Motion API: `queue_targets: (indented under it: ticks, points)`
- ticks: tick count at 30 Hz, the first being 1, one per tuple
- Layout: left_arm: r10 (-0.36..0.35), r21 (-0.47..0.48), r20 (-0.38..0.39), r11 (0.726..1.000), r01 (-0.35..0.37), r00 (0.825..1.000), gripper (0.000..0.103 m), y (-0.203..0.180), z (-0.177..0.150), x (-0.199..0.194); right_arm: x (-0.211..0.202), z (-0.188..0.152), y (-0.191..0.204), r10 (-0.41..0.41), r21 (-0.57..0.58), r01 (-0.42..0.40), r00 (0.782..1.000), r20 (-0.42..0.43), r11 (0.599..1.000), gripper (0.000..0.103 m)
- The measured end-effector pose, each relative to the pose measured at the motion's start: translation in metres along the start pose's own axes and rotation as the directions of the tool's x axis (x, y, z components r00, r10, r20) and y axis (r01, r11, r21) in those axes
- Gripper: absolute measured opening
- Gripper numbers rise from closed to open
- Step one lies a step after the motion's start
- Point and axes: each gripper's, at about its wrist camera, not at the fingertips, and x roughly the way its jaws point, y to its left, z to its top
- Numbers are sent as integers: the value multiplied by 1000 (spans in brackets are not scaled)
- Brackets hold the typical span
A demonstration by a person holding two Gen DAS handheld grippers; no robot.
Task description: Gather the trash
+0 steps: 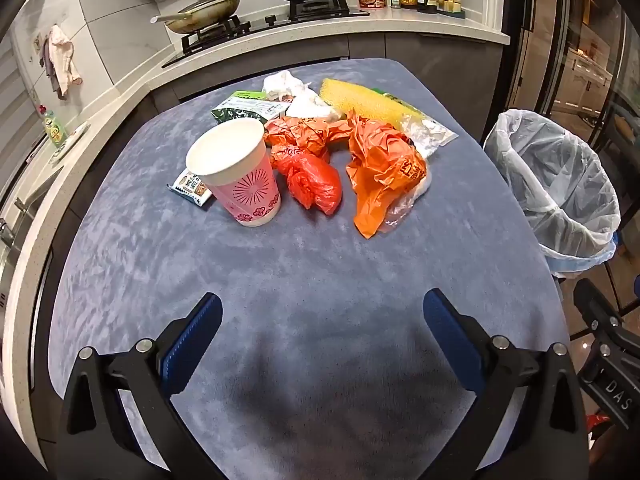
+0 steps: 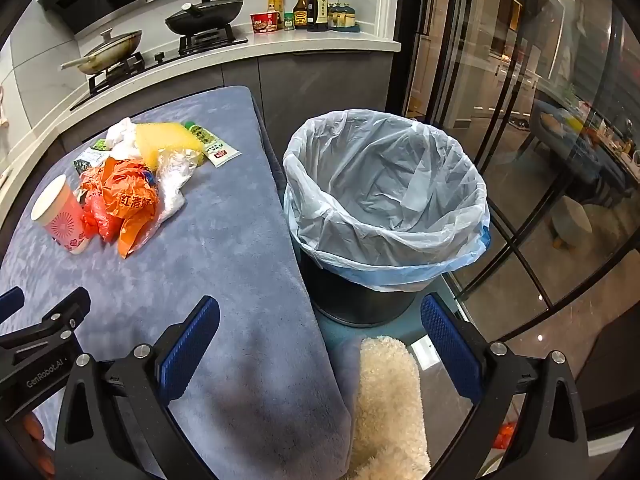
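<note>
From my left wrist camera, the left gripper (image 1: 322,312) hangs over the bare near part of the blue tabletop (image 1: 280,280), jaws spread wide and holding nothing. The trash lies ahead in one heap: at the left a snack wrapper (image 1: 190,188) touching the pink paper cup (image 1: 240,176), which stands upright; then a red plastic bag (image 1: 314,184), an orange plastic bag (image 1: 384,172), with white tissue (image 1: 296,92) and a yellow sponge (image 1: 368,100) behind them. Further right, off the tabletop's edge, stands the lined trash bin (image 2: 384,200). My right gripper (image 2: 320,316) hovers over that edge near the bin, jaws equally wide apart, empty.
</note>
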Motion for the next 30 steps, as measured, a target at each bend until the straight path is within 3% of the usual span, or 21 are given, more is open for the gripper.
queue_targets:
  ticks: [30]
  points:
    - [11, 3, -6, 1000, -11, 1000, 96, 2, -2, 0, 0, -1, 0, 12, 4, -12, 1000, -2, 1000, 96]
